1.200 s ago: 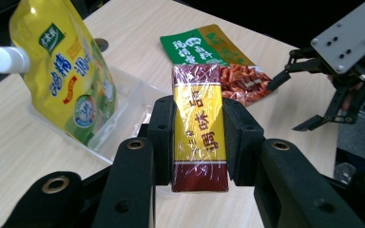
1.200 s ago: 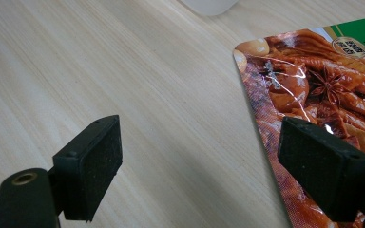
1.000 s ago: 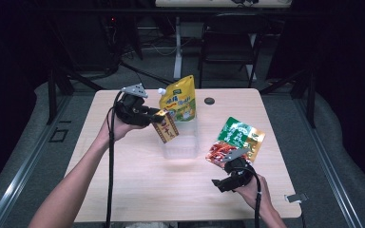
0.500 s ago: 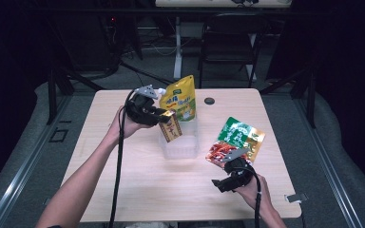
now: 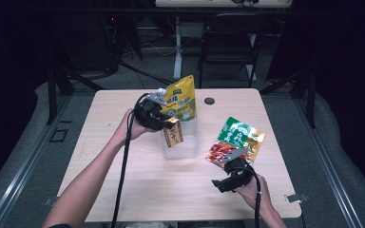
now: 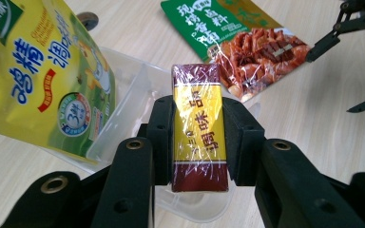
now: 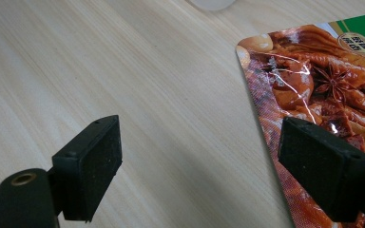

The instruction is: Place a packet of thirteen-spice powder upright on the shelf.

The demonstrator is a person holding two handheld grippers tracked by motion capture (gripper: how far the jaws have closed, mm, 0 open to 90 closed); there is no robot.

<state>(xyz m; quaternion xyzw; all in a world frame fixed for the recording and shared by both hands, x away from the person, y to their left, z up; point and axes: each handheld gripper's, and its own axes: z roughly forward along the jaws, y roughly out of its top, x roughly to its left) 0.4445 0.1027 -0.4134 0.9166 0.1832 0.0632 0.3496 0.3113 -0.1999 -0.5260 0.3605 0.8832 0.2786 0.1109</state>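
Left gripper [image 5: 164,122]: your jaws clamp the sachet [image 6: 199,126], long axis running away along them, tip over the clear tub [image 6: 123,102], so lowering goes straight in. Yellow pouch [image 5: 180,99]: stands in the tub. Left gripper view reads the sachet's label; high view doesn't. Right gripper [image 7: 199,166]: jaws spread, empty, beside the red-green pack [image 5: 235,140].

Dim lab or studio, lone wooden surface [image 5: 123,190] on grey carpet [image 5: 33,142], black stands [image 5: 57,80], chair [image 5: 228,47], floor cables [image 5: 147,47]
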